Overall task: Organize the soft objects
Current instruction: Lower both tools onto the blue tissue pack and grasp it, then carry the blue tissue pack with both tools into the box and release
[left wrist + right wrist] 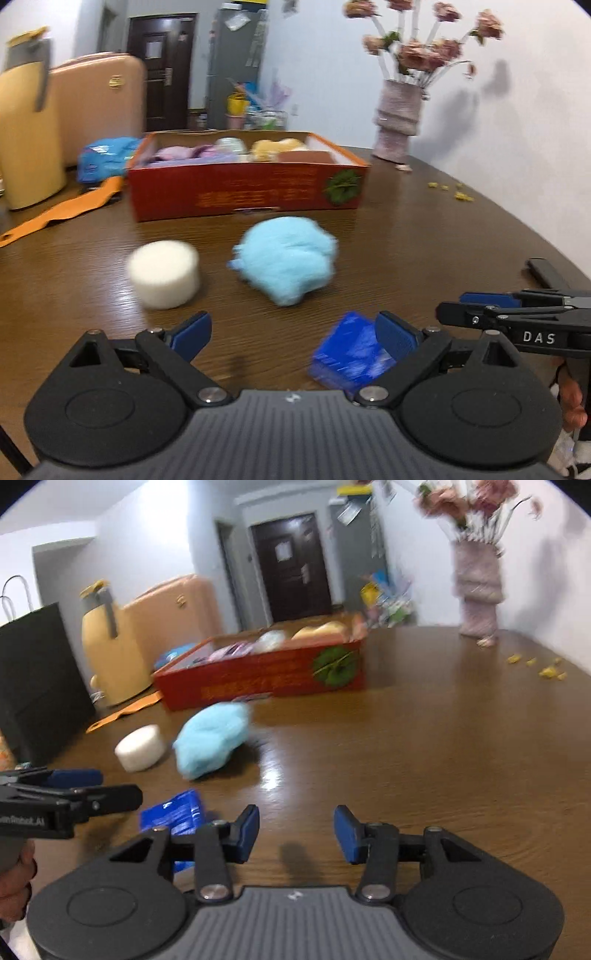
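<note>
A light blue fluffy toy and a white foam cylinder lie on the brown table in front of a red box that holds several soft items. A blue packet lies nearer, just inside the right-hand finger of my left gripper. That gripper is open wide, and its pads do not press the packet. To the right of it my right gripper stands partly open over bare table with nothing between its fingers.
A vase of pink flowers stands at the back right near yellow crumbs. At the left are a yellow jug, a pink suitcase, an orange strap and a black bag. A person's hand holds the left gripper.
</note>
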The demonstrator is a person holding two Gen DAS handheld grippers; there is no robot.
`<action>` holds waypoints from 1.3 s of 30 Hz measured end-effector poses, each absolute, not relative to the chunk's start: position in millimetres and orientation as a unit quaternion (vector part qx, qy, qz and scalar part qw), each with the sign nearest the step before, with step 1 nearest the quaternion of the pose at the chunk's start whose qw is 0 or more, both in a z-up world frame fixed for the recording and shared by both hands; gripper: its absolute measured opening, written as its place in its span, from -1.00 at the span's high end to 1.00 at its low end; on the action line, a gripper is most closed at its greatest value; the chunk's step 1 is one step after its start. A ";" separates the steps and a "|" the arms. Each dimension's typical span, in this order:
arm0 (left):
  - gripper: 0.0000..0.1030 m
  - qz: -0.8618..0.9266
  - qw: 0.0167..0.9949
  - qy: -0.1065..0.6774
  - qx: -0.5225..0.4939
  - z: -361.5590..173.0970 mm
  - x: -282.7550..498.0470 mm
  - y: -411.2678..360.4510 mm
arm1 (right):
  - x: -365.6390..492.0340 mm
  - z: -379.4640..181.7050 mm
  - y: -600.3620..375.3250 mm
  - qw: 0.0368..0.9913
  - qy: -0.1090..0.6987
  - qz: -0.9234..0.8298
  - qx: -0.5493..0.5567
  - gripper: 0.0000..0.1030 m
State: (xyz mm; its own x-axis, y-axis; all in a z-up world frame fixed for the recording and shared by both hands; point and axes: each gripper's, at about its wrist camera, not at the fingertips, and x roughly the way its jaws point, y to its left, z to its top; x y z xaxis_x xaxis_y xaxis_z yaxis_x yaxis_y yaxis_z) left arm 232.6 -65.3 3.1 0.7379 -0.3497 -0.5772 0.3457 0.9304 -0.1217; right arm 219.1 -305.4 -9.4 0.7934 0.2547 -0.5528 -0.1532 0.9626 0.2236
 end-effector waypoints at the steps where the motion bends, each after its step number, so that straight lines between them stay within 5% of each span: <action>1: -0.86 -0.196 0.930 0.312 -0.007 2.0 234.5 -68.4 | 215.7 -7.6 -310.7 0.941 0.300 0.118 0.101 0.13; 2: -0.82 -0.204 0.926 0.316 -0.014 0.5 236.6 -69.3 | 211.6 -5.5 -314.5 0.939 0.295 0.134 0.116 0.13; 6: -0.05 -0.210 0.909 0.359 -0.039 -12.5 250.3 -67.5 | 197.9 -5.7 -304.0 0.919 0.310 0.205 0.135 0.18; 12: 0.37 -0.219 0.889 0.387 -0.114 -17.3 254.2 -48.7 | 189.2 -23.8 -266.2 0.890 0.346 0.261 0.140 0.36; 28: 0.36 -0.187 0.881 0.401 -0.165 -14.2 241.5 -42.1 | 244.8 -17.2 -268.9 0.915 0.315 0.205 0.148 0.35; 39: 0.57 -0.183 0.891 0.385 -0.157 -18.0 245.7 -40.6 | 248.0 -30.3 -268.2 0.906 0.321 0.205 0.186 0.72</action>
